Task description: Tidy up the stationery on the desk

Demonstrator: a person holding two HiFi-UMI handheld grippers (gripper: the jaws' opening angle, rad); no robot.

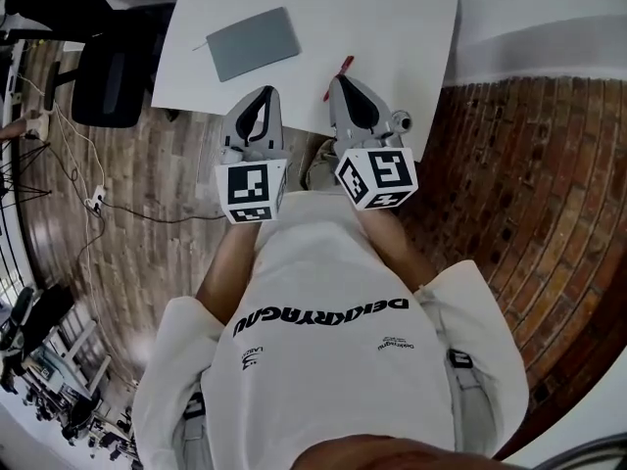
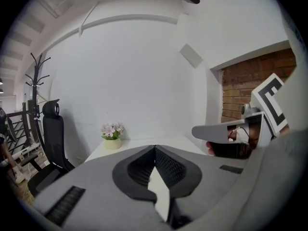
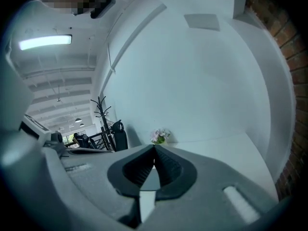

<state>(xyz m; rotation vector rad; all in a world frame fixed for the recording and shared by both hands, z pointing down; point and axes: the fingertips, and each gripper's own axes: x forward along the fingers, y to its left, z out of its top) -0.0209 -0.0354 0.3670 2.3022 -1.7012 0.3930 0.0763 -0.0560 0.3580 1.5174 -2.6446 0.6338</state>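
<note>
Head view: white counter (image 1: 392, 27) fills the upper centre of the frame, with both grippers at its near edge.
Left gripper (image 1: 263, 98): jaws clenched, nothing between them.
Right gripper (image 1: 343, 82): jaws clenched, also empty.
A slim red pen (image 1: 346, 64) lies on the counter just beside the right gripper's tip; I cannot tell if they touch.
A flat grey rectangular notebook (image 1: 253, 42) lies on the counter towards the upper left, apart from both grippers.

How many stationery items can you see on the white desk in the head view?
2. A grey notebook lies on the left part of the desk; a red pen lies near the front edge, beside the tip of the right gripper, which may hide more.
</note>
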